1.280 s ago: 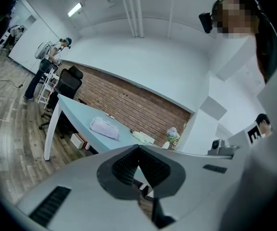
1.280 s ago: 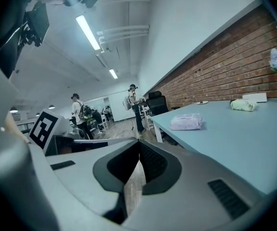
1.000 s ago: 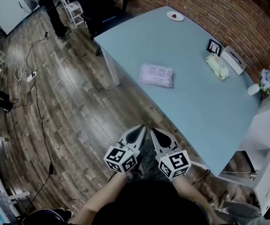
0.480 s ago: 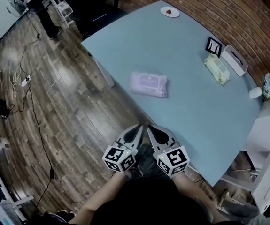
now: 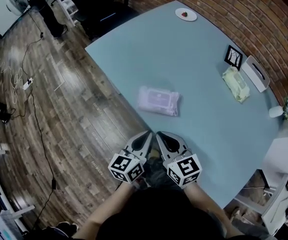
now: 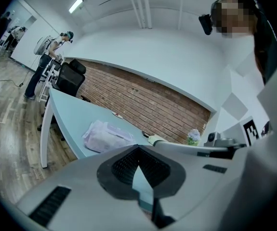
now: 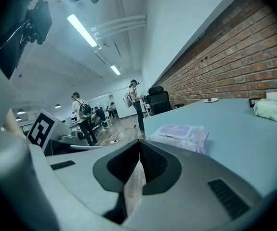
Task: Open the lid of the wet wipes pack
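The pale blue counter (image 5: 194, 59) spreads out ahead of both sets of fingers, with its near edge just beyond their tips. The left gripper (image 5: 146, 134) and the right gripper (image 5: 160, 134) sit side by side close to the person's body, their tips almost touching each other. Each gripper's fingers are clenched together on nothing, as both gripper views show.

The wet wipes pack (image 5: 158, 100) lies flat on the counter straight ahead of the fingers, near the counter's edge. It is apart from both grippers, and neither touches it. Its purple lid (image 7: 178, 129) faces up on top and looks closed and flat.

The step in hand appears to be the approach, so opening has not begun. The next move likely calls for bringing both grippers forward over the pack and releasing at least one pair of fingers. One gripper would probably steady the soft pack while the other catches the lid's edge and lifts it. Which edge carries the tab cannot be told from here.
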### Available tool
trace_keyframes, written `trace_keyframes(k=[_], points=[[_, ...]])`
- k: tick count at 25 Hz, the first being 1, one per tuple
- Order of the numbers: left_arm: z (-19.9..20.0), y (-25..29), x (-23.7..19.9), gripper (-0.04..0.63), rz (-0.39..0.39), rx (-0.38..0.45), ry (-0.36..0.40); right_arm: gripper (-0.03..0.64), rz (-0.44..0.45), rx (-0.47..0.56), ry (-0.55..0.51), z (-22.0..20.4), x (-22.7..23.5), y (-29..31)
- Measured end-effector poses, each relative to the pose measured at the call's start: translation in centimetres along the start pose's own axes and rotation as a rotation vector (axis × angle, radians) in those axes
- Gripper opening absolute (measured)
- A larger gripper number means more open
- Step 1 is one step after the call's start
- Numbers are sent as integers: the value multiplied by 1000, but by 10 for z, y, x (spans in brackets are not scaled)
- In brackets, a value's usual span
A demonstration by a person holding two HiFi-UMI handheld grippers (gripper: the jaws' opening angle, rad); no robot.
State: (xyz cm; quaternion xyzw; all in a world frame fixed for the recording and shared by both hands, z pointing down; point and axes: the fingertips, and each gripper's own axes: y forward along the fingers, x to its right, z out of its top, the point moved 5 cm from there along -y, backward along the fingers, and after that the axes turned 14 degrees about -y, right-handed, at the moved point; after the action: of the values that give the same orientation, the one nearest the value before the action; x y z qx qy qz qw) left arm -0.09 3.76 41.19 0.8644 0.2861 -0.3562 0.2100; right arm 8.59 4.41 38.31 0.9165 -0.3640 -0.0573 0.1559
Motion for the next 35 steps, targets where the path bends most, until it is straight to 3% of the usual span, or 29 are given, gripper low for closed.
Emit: trace_keyframes(k=[4,9,16,21,25,28,31,35], points=[[6,11,-7,11,19,4,1,20,24,-8,-40,2,8,9],[10,22,-14,11,26,6,32,20,56,-67,-242,6,11,21],[23,32,-28,11,23,15,71,20,63,-63,-333,17,31,35],[29,44,-43,11,8,-24,96,38,43,-7,-358,30,62,50],[35,51,-51,11,0,-51,106,112,113,-60,-391,32,74,58],[39,59,-55,11,-14,-72,135,135,152,-120,-513,32,79,67],[43,62,-56,11,-23,-74,161,163,228,-232,-720,28,79,81],[45,69,-57,11,-30,-72,190,204,311,-282,-773,19,86,97]])
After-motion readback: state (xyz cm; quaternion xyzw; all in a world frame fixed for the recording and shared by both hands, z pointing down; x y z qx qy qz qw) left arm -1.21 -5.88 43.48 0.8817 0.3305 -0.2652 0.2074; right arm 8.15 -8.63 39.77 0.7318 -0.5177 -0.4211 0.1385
